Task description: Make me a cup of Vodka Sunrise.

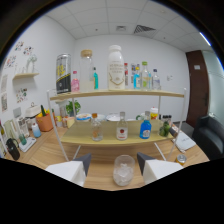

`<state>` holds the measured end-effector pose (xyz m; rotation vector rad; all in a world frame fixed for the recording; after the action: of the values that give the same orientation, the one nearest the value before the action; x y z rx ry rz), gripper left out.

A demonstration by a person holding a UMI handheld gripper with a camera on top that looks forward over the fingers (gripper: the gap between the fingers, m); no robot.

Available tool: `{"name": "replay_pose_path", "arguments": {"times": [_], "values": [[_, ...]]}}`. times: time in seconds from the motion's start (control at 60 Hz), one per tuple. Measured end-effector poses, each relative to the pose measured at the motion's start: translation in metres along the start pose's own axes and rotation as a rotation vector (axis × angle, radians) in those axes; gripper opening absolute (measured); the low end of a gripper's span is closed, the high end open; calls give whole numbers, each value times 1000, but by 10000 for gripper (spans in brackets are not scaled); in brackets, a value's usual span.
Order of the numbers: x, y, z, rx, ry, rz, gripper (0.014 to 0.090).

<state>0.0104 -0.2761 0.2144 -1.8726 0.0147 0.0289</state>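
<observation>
A clear tumbler [124, 171] with ice cubes in it stands on the wooden table [100, 176], between my gripper's [113, 160] fingers. The gripper is open. The glass sits close to the right finger [143, 161], and a wider gap separates it from the left finger [83, 162]. Beyond the fingers is a two-level shelf. On its lower board [107, 140] are a clear bottle with a red label [121, 128], a blue bottle [145, 129] and a small glass [96, 130]. The upper board carries a large white bottle [116, 68] and a clear bottle with a wooden cap [87, 70].
Several more bottles [142, 76] and a dark canister [63, 74] stand on the upper board. A potted plant [45, 121] and small items sit on the table at the left. A dark chair [207, 132] and a brown door [196, 82] are on the right.
</observation>
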Motion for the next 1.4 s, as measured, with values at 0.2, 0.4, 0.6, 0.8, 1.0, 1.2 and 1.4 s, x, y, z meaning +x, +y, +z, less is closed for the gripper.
{"name": "replay_pose_path", "arguments": {"times": [0.2,0.4,0.6,0.8,1.0,1.2,1.4], "values": [[-47,-37,72,23,-41,15,832],[-61,-36,139,-11,-31,-10,730],[-57,-22,173,-63,-6,-9,462],[-58,-24,173,-46,-15,-36,365],[-60,-35,157,-28,-32,-69,359],[-58,-59,114,21,-44,-35,357],[-58,-29,86,12,-57,1,354]]}}
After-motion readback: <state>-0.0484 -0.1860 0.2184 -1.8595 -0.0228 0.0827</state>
